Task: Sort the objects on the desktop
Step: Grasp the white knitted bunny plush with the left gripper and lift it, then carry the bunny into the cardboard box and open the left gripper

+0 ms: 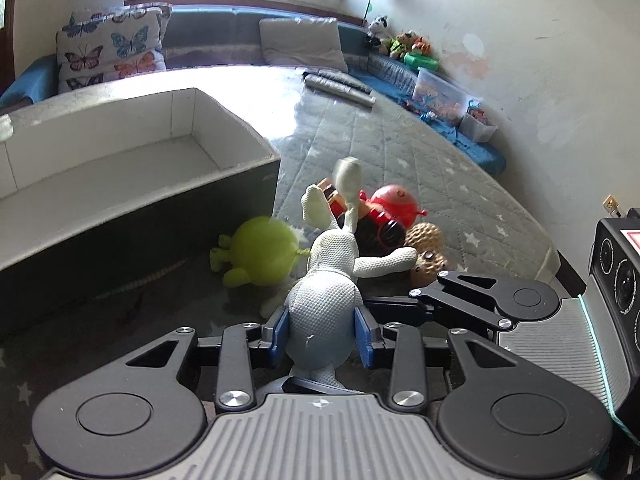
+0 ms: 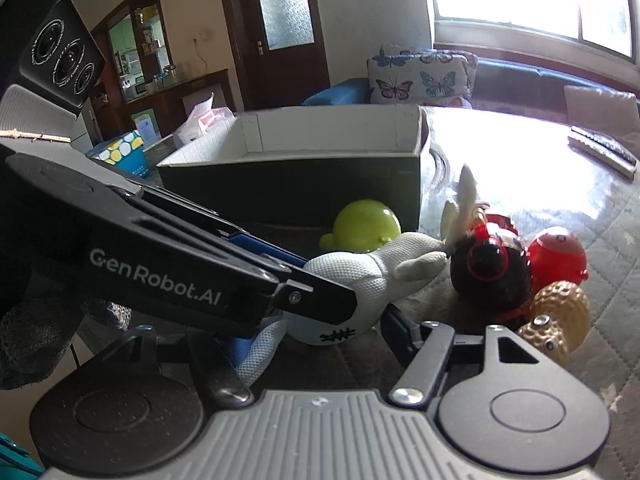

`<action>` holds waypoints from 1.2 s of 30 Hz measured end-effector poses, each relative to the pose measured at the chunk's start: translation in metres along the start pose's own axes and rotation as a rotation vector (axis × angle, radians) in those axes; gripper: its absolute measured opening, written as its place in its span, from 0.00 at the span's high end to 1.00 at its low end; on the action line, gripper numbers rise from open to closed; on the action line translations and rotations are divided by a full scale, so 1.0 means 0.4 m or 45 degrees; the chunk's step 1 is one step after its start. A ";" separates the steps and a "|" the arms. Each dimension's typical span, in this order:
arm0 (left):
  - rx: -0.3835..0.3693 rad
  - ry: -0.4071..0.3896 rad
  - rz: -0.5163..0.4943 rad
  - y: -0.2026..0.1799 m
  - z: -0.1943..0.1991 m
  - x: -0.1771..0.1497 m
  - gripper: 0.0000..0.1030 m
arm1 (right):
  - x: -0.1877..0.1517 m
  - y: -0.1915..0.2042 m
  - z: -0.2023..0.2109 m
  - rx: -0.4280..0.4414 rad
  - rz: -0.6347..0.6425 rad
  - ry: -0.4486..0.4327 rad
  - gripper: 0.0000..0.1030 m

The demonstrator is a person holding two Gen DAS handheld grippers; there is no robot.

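Observation:
My left gripper [image 1: 322,330] is shut on a white mesh rabbit plush [image 1: 326,300] around its body; its ears point toward the toy pile. The rabbit also shows in the right wrist view [image 2: 352,276], with the left gripper [image 2: 304,304] clamped on it. Beyond lie a green plush [image 1: 260,256], a red round toy [image 1: 394,202], a black toy with red headphones [image 2: 490,272] and a tan peanut-shaped toy [image 2: 558,316]. A cardboard box [image 1: 224,108] with a white inside stands open at the left. My right gripper [image 2: 332,340] is open, close under the rabbit.
A quilted grey mat [image 1: 420,152] covers the surface. Rolled mats [image 1: 340,88] lie at the far side. Butterfly cushions [image 1: 108,52] and a sofa sit behind. A clear bin of toys [image 1: 440,94] stands by the right wall.

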State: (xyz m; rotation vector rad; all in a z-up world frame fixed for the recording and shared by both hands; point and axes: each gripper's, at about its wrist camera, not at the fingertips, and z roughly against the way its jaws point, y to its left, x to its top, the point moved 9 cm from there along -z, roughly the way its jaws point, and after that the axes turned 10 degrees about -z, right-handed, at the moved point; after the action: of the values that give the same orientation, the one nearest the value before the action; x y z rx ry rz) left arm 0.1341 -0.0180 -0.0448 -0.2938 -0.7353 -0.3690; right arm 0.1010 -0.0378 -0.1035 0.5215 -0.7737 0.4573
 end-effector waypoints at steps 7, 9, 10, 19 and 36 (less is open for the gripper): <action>0.033 -0.083 -0.014 0.003 0.054 0.036 0.64 | 0.052 0.028 0.022 0.022 0.054 -0.058 0.34; 0.051 -0.106 -0.012 0.013 0.068 0.050 0.64 | 0.073 0.037 0.022 0.034 0.067 -0.071 0.34; 0.063 -0.118 -0.014 0.018 0.075 0.057 0.64 | 0.085 0.043 0.020 0.041 0.077 -0.075 0.34; 0.179 -0.256 0.022 0.131 0.151 0.154 0.64 | 0.246 0.118 -0.024 0.121 0.190 -0.163 0.34; 0.281 -0.097 0.023 0.434 0.024 0.249 0.64 | 0.433 0.130 -0.334 0.190 0.007 -0.008 0.34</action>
State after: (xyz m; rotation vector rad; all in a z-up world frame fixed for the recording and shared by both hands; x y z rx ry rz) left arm 0.2701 0.1189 0.0085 -0.1070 -0.8401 -0.2574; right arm 0.2521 0.1160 -0.0399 0.6603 -0.7505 0.5211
